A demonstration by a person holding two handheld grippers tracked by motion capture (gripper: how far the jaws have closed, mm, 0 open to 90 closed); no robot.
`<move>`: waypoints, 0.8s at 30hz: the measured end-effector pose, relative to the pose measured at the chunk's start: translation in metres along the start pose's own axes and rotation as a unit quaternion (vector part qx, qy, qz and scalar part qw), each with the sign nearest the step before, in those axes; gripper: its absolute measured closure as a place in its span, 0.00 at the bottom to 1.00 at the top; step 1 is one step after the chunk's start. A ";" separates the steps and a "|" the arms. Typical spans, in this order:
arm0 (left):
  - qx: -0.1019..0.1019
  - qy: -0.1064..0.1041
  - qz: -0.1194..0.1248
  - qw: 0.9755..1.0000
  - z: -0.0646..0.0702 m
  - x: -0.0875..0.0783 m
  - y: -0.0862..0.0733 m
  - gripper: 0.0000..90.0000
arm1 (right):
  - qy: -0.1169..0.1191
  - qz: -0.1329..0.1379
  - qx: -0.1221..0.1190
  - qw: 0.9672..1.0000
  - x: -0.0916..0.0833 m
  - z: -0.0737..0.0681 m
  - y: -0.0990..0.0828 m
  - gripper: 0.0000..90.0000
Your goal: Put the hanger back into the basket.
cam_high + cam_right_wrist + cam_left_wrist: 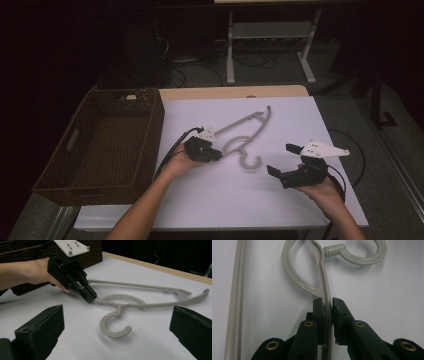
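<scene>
The left claw (329, 312) is clenched on a thin arm of the grey plastic hanger (322, 277), its two black pads pinching the strip just below the looped neck. In the right gripper view the same claw (90, 298) bites the hanger (140, 303) at its left end, with the person's hand (35, 272) behind it. The hanger (245, 137) lies flat on the white table (280, 200) near its middle, hook toward the near side, long arms running off to the far right. The right claw (284, 159) sits to the right of the hanger and well apart from it, released, its jaws spread wide with nothing between them. A brown wicker basket (80, 175) stands at the left edge of the table, beside the left forearm.
</scene>
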State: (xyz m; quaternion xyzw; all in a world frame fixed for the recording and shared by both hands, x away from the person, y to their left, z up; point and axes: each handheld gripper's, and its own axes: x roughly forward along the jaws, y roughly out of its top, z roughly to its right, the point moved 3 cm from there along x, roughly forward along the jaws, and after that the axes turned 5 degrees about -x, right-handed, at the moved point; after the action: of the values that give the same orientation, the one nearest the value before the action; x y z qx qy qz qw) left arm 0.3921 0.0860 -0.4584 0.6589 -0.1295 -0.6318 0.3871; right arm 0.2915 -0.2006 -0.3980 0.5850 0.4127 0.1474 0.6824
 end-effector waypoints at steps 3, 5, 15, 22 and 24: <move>0.012 -0.011 0.003 1.000 0.009 -0.003 0.000 0.91 | 0.000 -0.002 0.002 1.000 0.000 0.000 0.000 0.00; 0.021 -0.021 0.001 1.000 0.015 -0.005 0.000 0.91 | 0.000 -0.002 0.002 1.000 0.000 0.000 0.000 0.00; 0.058 -0.066 -0.011 0.996 0.053 -0.013 -0.010 0.91 | 0.000 -0.001 -0.001 1.000 0.001 -0.001 0.000 0.00; 0.071 -0.084 -0.028 0.994 0.071 -0.015 -0.022 0.90 | -0.001 -0.003 -0.001 1.000 0.001 -0.002 0.000 0.00; 0.069 -0.084 -0.031 0.994 0.070 -0.013 -0.024 0.90 | -0.001 -0.005 -0.001 1.000 0.001 -0.002 0.000 0.00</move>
State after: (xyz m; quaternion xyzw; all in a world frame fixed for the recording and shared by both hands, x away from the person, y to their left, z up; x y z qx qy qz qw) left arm 0.3171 0.0863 -0.4579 0.6323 -0.1844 -0.6863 0.3087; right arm 0.2909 -0.1986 -0.3987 0.5828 0.4143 0.1438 0.6841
